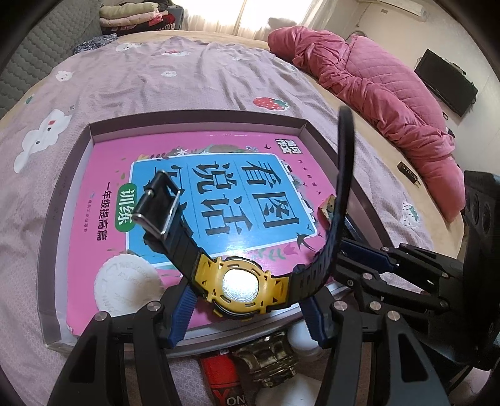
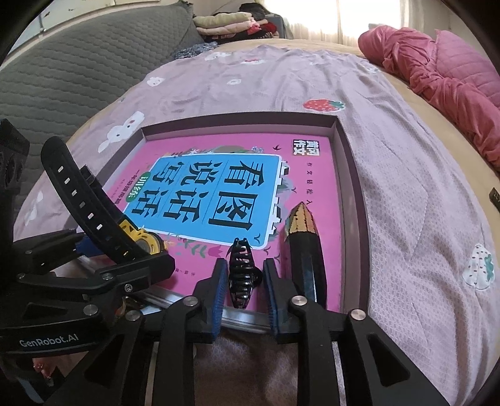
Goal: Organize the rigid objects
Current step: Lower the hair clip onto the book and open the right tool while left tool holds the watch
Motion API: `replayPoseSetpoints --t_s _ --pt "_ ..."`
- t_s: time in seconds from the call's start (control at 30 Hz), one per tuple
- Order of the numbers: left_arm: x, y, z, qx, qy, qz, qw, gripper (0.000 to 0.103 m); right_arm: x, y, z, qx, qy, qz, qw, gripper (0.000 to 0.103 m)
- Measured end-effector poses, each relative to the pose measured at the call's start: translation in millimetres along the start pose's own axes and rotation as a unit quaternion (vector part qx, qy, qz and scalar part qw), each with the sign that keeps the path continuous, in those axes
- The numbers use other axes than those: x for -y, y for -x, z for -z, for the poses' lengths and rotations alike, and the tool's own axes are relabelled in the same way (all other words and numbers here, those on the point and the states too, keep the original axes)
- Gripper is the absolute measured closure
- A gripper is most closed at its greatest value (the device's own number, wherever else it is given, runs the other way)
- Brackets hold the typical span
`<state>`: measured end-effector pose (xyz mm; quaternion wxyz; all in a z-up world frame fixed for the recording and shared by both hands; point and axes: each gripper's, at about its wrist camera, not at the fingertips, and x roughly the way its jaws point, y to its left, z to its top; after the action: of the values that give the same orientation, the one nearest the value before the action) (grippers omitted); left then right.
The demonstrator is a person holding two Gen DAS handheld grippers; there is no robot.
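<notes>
My left gripper [image 1: 247, 315] is shut on a yellow watch [image 1: 240, 287] with black straps, held over the near edge of a shallow box [image 1: 193, 123]; the watch also shows in the right wrist view [image 2: 137, 239]. A pink book [image 1: 218, 200] lies in the box. My right gripper [image 2: 245, 281] holds a black hair claw clip [image 2: 240, 278] between its blue pads [image 2: 220, 293], over the book [image 2: 234, 187]. A black pencil-shaped case [image 2: 304, 250] lies in the box beside it. A white round disc [image 1: 125, 285] rests on the book.
The box sits on a lilac printed bedsheet [image 1: 140, 81]. A pink quilt [image 1: 375, 90] lies at the right. Near the front edge of the box are a red can [image 1: 223, 378], a brass-coloured object [image 1: 268, 359] and a white item [image 1: 301, 339]. Folded clothes [image 2: 231, 23] are stacked at the back.
</notes>
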<state>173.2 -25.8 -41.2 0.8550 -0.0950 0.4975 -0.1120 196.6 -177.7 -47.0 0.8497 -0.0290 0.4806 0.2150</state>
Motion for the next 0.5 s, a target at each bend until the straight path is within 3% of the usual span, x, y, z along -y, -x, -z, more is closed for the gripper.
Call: replayPoseSetpoints --t_s 0.5 --pt "4.7 -5.1 -2.3 -0.006 0.001 -0.014 0.9999 0.041 5.5 46.5 18.2 0.036 -0.006 0.012 0.999 0.07"
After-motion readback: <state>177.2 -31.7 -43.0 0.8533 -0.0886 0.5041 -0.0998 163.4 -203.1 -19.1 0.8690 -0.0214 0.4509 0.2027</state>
